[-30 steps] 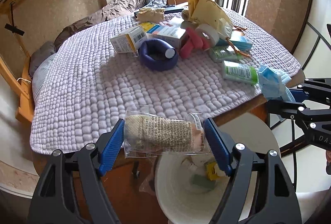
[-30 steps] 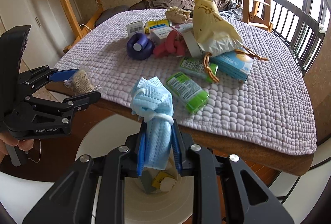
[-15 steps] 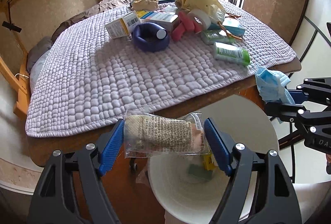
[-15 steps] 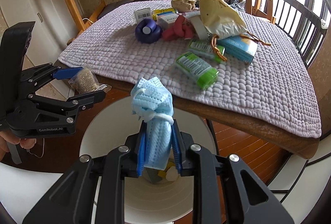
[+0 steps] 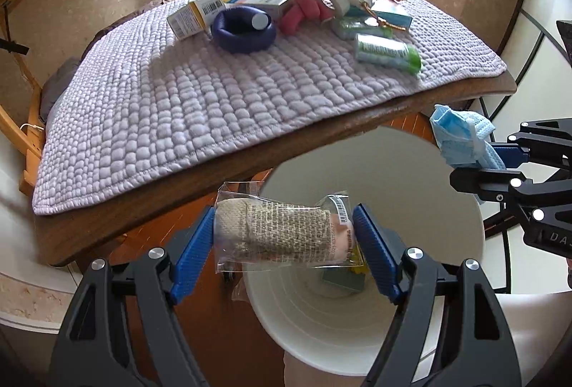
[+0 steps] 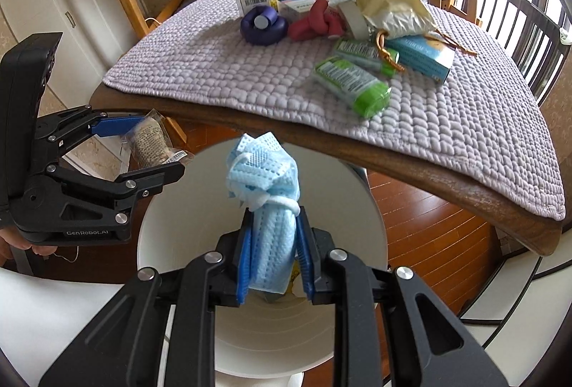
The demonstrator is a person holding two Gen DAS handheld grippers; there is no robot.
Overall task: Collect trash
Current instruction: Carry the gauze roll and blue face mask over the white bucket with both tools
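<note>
Over the white bin [image 5: 375,326], the left gripper [image 5: 284,237] has its jaws clamped on a wrapped bandage roll [image 5: 279,233] above the bin's near rim. The right gripper [image 6: 273,251] pinches a crumpled blue face mask [image 6: 266,179] over the bin's mouth, just off the counter [image 6: 411,158] edge.

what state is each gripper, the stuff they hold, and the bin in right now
left gripper: shut on the wrapped bandage roll, held level above the bin
right gripper: shut on the blue face mask, held upright over the bin
white bin: open, already holds a few scraps
</note>
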